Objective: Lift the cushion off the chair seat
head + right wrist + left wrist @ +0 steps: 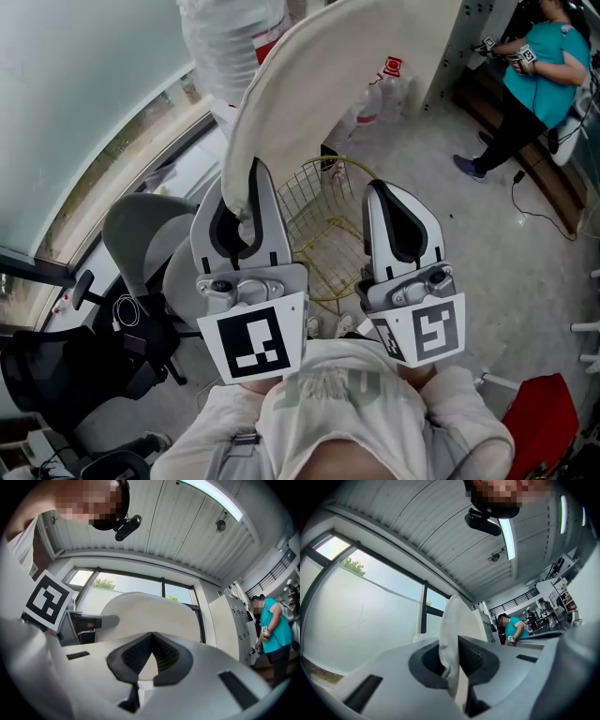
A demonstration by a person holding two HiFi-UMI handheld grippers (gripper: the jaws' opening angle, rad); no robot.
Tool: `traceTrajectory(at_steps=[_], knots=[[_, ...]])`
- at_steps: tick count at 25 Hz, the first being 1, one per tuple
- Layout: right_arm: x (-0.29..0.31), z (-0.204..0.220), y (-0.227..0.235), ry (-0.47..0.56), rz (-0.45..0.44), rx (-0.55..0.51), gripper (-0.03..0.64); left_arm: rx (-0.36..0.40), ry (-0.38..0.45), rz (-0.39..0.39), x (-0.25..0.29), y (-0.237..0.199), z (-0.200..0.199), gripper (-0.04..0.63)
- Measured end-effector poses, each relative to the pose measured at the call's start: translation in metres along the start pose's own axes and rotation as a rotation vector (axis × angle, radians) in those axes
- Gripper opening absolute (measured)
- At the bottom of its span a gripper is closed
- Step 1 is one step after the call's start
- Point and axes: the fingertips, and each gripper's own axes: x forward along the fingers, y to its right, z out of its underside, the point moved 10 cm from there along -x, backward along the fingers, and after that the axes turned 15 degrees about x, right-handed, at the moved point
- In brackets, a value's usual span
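A large cream cushion (319, 84) hangs in the air above a yellow wire chair (328, 253), clear of its seat. My left gripper (246, 192) is shut on the cushion's lower edge; in the left gripper view the fabric (457, 620) stands pinched between the dark pads of the left gripper (452, 656). My right gripper (396, 202) is held beside it to the right, apart from the cushion. Its jaws meet at the tip of the right gripper (151, 641) with nothing between them, and the cushion (145, 613) fills the background behind.
A grey moulded chair (141, 234) stands to the left by the window, with a black office chair (56, 375) nearer me. A person in a teal top (539, 66) stands at the back right. A red object (544, 422) lies at the lower right.
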Motion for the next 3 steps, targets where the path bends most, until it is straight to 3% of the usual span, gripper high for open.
traceTrajectory(at_steps=[3], knots=[[0.0019, -0.0006, -0.0003, 0.002, 0.001, -0.006, 0.012, 0.001, 0.002, -0.004, 0.0014, -0.0011, -0.0002, 0.048]])
